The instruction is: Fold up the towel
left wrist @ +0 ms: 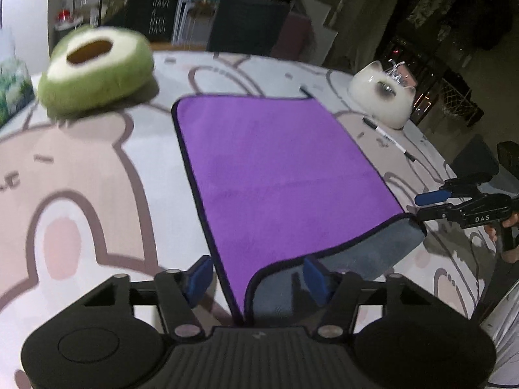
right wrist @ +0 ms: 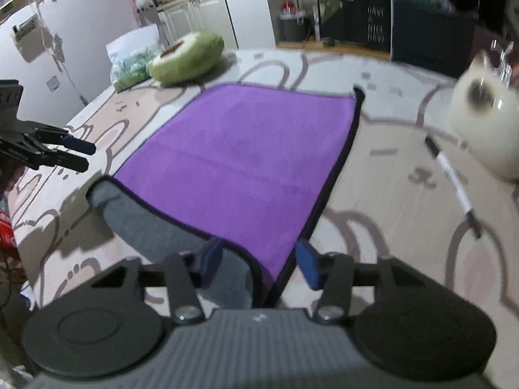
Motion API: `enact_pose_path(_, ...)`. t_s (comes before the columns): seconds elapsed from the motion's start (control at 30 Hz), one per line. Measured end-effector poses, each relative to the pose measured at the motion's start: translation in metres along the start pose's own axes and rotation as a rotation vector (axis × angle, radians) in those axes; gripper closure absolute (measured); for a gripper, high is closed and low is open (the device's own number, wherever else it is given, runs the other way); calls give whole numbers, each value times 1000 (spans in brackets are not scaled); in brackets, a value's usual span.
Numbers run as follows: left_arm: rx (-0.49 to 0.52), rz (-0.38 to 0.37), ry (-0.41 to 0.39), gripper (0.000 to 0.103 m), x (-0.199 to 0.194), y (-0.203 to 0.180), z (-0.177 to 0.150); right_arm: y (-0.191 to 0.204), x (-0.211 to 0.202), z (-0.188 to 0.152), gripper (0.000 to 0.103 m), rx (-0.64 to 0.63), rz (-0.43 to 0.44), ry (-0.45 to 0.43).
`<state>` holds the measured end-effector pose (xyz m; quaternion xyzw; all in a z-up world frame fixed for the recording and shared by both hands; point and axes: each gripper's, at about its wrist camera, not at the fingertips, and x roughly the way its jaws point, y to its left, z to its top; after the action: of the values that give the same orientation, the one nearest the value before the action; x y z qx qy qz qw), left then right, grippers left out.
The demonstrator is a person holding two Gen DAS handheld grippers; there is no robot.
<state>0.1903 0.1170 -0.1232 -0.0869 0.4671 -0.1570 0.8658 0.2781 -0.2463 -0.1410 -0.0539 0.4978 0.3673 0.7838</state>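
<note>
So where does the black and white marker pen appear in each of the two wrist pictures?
Left wrist view: the black and white marker pen lies on the tablecloth at upper right, right of the purple towel.
Right wrist view: the pen lies at the right side, again right of the towel.
Shared landmark: the white cat-shaped ceramic pot just beyond the pen's far end.

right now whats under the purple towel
Only the bear-print table cover shows around the purple towel; its near edge curls up grey. Anything beneath the flat part is hidden.
</note>
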Motion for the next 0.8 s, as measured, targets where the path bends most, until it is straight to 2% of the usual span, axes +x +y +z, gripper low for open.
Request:
enact_pose_path(0.1, -15, -31, 34, 48, 6, 4, -1, -5, 10, -3, 58, 17, 22, 37)
enact_pose_path(0.23, -22, -46, 81, 58, 13, 6, -3, -7, 18, -5, 65, 22, 48, 95)
enact_pose_path(0.3, -24, -42, 103, 64, 18, 6, -3, -6, 23, -8, 72, 15, 55, 122)
enact_pose_path(0.37, -27, -34, 119, 76, 21, 7, -5, -3, 23, -10, 78, 9, 66, 138)
enact_pose_path(0.53, -24, -23, 154, 97, 24, 6, -8, 2, 24, -10, 92, -2, 75, 163)
enact_pose_path(0.8, -4, -2, 149, 98, 21, 2, -9, 6, 22, -10, 97, -16, 79, 159)
